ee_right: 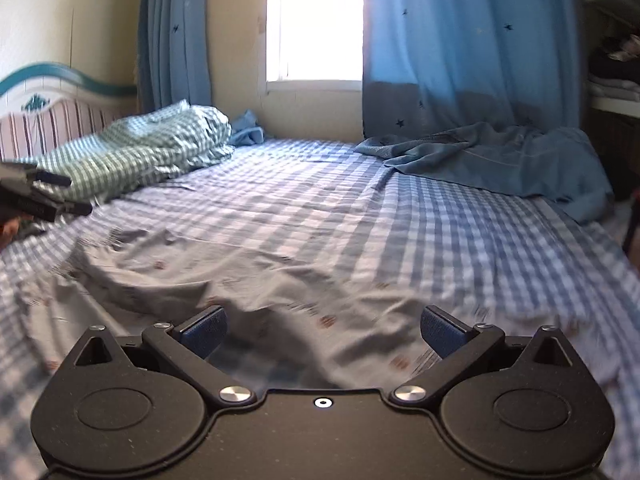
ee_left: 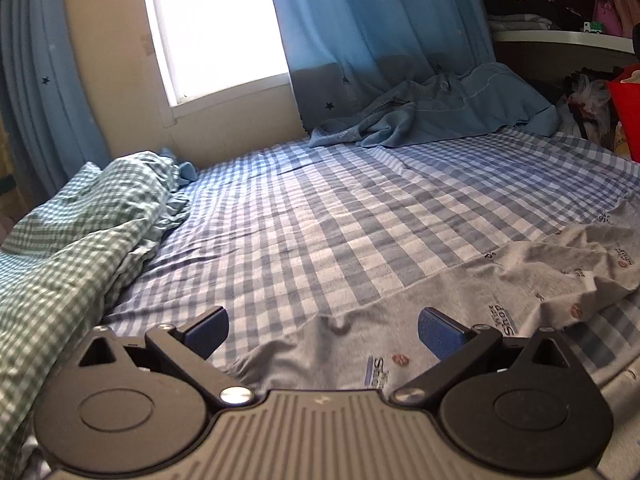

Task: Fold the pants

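Note:
Grey printed pants [ee_left: 460, 292] lie rumpled on the blue checked bed sheet [ee_left: 320, 208]. In the left wrist view they stretch from below my left gripper [ee_left: 322, 330] out to the right. My left gripper is open and empty, just above the pants' near edge. In the right wrist view the pants [ee_right: 224, 272] spread across the near bed, blurred. My right gripper [ee_right: 322, 330] is open and empty above them. The left gripper [ee_right: 48, 196] shows at the left edge of that view.
A green checked quilt [ee_left: 80, 240] is bunched at the left by the headboard [ee_right: 48, 96]. A blue blanket [ee_left: 440, 112] lies heaped at the far side under the curtain [ee_right: 460, 52]. Shelves with clothes [ee_left: 560, 4] and a red bin [ee_left: 628, 112] stand at the right.

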`<state>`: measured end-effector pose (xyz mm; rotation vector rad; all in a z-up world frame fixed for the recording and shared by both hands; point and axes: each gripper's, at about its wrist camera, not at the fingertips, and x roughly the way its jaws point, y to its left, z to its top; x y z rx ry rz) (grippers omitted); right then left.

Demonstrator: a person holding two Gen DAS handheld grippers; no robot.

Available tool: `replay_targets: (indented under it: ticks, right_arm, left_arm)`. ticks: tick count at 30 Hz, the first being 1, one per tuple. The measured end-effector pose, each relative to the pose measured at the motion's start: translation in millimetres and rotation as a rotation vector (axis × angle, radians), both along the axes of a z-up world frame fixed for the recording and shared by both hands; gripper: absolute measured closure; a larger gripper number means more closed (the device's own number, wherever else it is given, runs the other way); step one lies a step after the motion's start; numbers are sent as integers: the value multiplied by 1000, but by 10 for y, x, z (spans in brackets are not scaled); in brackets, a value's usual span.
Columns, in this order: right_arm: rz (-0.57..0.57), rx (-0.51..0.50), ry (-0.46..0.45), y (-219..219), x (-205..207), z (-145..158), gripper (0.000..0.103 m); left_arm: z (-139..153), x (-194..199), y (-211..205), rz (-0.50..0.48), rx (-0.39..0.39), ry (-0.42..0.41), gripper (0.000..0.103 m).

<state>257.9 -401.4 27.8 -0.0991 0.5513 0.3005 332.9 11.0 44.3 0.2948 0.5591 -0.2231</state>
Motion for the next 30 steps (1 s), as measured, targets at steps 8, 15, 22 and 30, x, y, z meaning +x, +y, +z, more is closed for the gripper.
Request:
replay_targets:
  ticks: [8, 15, 22, 30]
  right_arm:
    - [143, 33, 219, -314, 1402, -357, 5]
    - [184, -33, 329, -337, 1879, -678, 45]
    - [218, -36, 376, -275, 1945, -777, 58]
    - [173, -207, 265, 12, 1689, -639, 103]
  left_arm:
    - [-579, 1122, -371, -159, 46, 128, 0]
    - [-986, 1399, -554, -280, 195, 231, 18]
    - [-1076, 1525, -509, -272, 164, 337, 69]
    - [-1013, 1320, -747, -181, 236, 300, 103]
